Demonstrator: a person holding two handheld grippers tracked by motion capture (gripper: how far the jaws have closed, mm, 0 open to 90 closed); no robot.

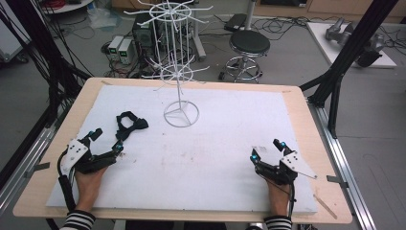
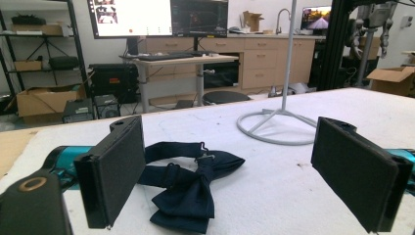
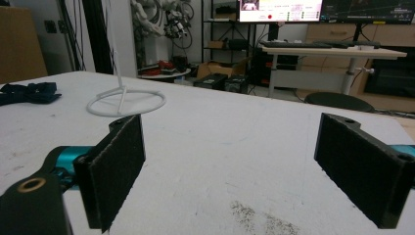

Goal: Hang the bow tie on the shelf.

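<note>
**Both sets of jaws spread wide, bow tie lying loose on the left**

Wooden counter [image 1: 297, 103] first, covered almost edge to edge by a white foam sheet [image 1: 230, 139] with some grey smudges near the right gripper. Tall white wire display rack [image 1: 178, 57] next, standing on its ring base toward the back of the sheet, a bit left of centre, hooks sticking out all around the pole. Same ring base and pole visible beyond the jaws in the left gripper view, and off to the upper left in the right gripper view.

Then the left gripper [image 1: 106, 140], held by a hand in a striped sleeve at the front-left, jaws released and wide apart, gripping nothing. Right gripper [image 1: 267, 149] at the front-right, well apart from everything else, jaws released too, nothing between them but bare sheet.

Smallest: dark navy bow tie [image 2: 188, 183] with its strap looped behind it, flat on the sheet just ahead of the left gripper, between the rack base and the jaws. Sits nearer the one jaw in the left gripper view; touching it or not, can't tell
</note>
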